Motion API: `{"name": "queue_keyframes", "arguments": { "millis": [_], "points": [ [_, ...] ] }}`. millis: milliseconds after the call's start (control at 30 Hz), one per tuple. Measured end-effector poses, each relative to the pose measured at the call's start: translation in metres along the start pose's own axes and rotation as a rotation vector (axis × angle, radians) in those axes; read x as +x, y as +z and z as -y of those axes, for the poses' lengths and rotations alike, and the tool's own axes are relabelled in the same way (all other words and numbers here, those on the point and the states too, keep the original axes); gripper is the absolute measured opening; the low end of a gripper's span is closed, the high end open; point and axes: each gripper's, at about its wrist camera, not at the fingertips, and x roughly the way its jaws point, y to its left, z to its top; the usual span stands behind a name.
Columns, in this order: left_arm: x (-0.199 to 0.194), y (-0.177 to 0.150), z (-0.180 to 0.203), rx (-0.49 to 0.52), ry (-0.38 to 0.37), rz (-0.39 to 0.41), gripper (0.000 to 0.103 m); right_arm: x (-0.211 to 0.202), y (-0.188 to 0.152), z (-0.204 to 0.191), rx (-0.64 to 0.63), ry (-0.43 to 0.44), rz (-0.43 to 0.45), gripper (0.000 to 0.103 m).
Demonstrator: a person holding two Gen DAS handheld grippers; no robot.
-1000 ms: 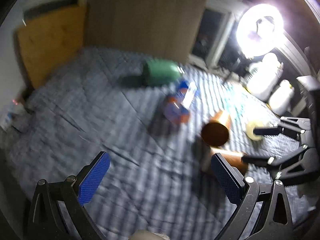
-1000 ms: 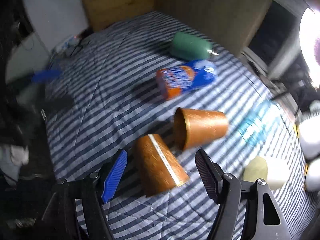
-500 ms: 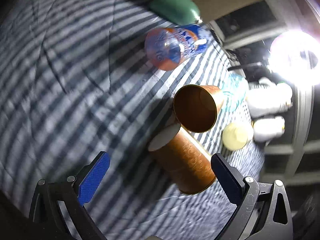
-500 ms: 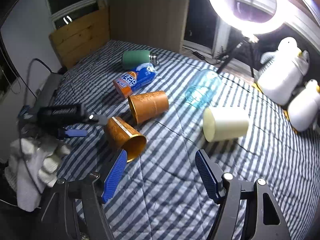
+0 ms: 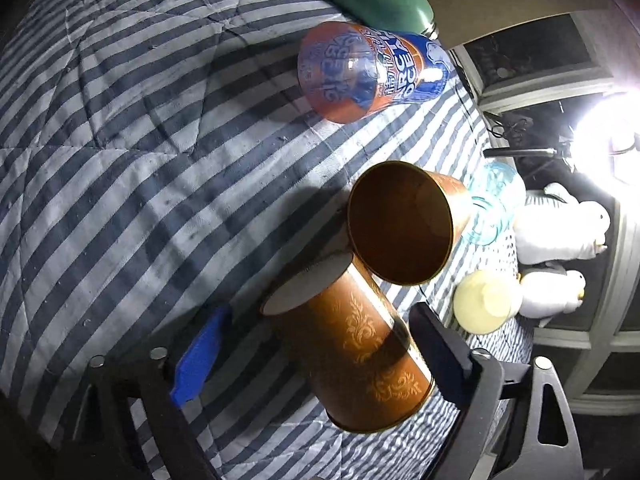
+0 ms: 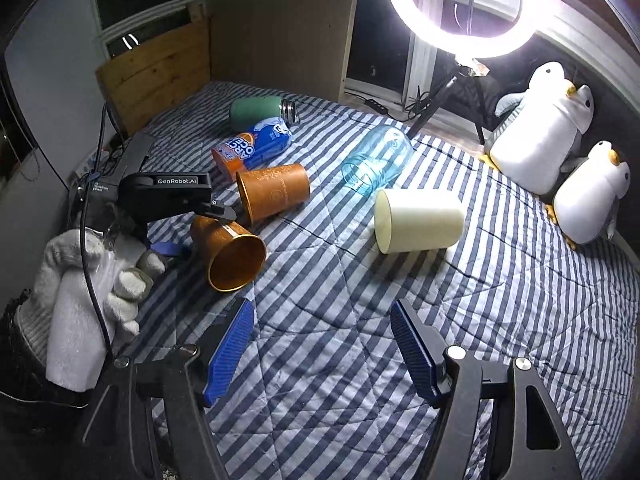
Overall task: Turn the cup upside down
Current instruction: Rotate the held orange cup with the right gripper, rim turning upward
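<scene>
Left wrist view sits low and close, looking steeply down over the patterned copper cup (image 5: 352,356) lying on the striped bed (image 5: 120,160). Right wrist view hangs back higher, facing the ring light (image 6: 460,4) across the bed. Both catch that same cup (image 6: 228,254).

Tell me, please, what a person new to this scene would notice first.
Probably the glowing ring light above the bed's far edge, then the two white penguin toys at the right. Nearer, the left gripper straddles an orange cup lying on the striped blanket.
</scene>
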Motion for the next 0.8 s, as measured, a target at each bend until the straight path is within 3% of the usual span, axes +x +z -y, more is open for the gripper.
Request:
{"name": "queue_keyframes", "arguments": {
  "millis": [100, 167, 500, 800],
  "points": [
    [0.005, 0.003, 0.002, 0.003, 0.006, 0.010, 0.087, 0.000, -0.001, 0.004, 0.009, 0.001, 0.004, 0.067],
    [0.006, 0.004, 0.005, 0.011, -0.002, 0.020, 0.077, 0.000, -0.001, 0.006, 0.014, 0.000, 0.007, 0.067],
    [0.012, 0.007, 0.015, 0.050, 0.002, 0.060, 0.075, 0.001, -0.003, 0.010, 0.037, 0.007, 0.018, 0.067],
    [0.002, -0.009, 0.028, 0.171, 0.012, 0.118, 0.072, 0.005, -0.006, 0.013, 0.056, 0.012, 0.019, 0.067]
  ]
}}
